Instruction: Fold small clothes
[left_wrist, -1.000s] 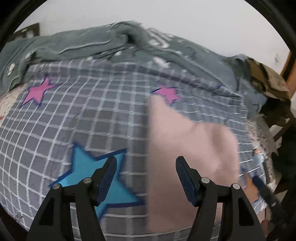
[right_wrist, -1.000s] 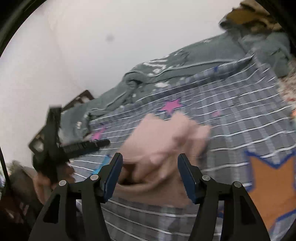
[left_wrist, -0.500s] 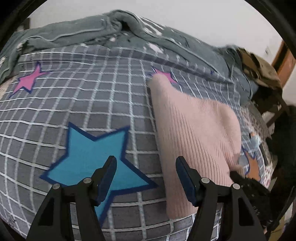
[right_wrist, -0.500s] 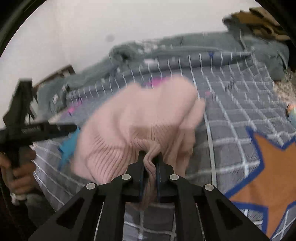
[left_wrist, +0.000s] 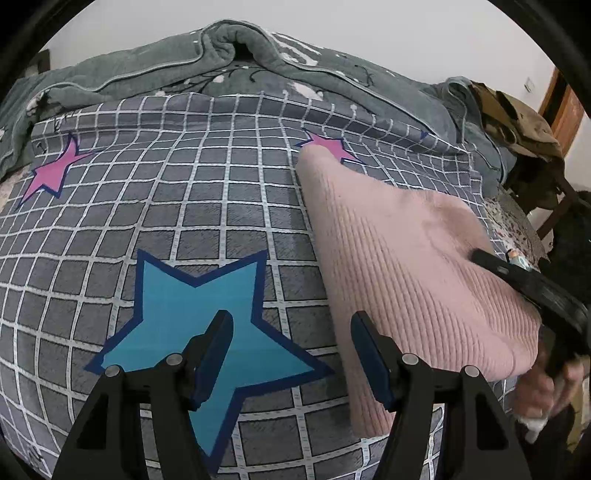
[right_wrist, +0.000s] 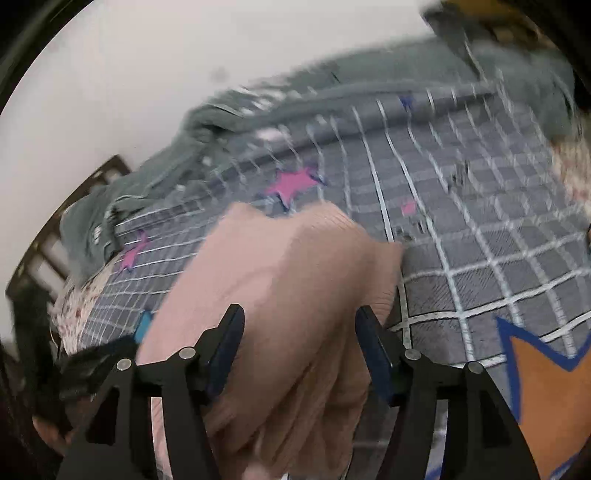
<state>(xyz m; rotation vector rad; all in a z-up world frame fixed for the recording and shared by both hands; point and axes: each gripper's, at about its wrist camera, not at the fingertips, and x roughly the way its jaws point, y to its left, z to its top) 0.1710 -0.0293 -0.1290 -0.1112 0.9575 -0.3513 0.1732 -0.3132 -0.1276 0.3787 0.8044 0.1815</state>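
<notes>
Ribbed pink knit garment (left_wrist: 406, 258) laid part-folded on grid bedspread (left_wrist: 221, 206), just released betw. reopened right gripper (right_wrist: 299, 350) fingers; left gripper (left_wrist: 291, 350) spread, empty; more folds judged left.

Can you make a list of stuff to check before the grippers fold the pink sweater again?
1. Right gripper let go of the pink sweater: ok. Its jaws have just been opening and stand apart above the knit.
2. Left gripper open and empty: ok, it hangs over the blue star.
3. Sweater lying folded on the checked bedspread: ok, its long left edge looks straight.
4. Sweater's near right corner flat: cannot tell, the right gripper hides it.
5. Free room on the bedspread left of the sweater: ok.
6. Sharp view from the right wrist: not ok, it is blurred.
</notes>
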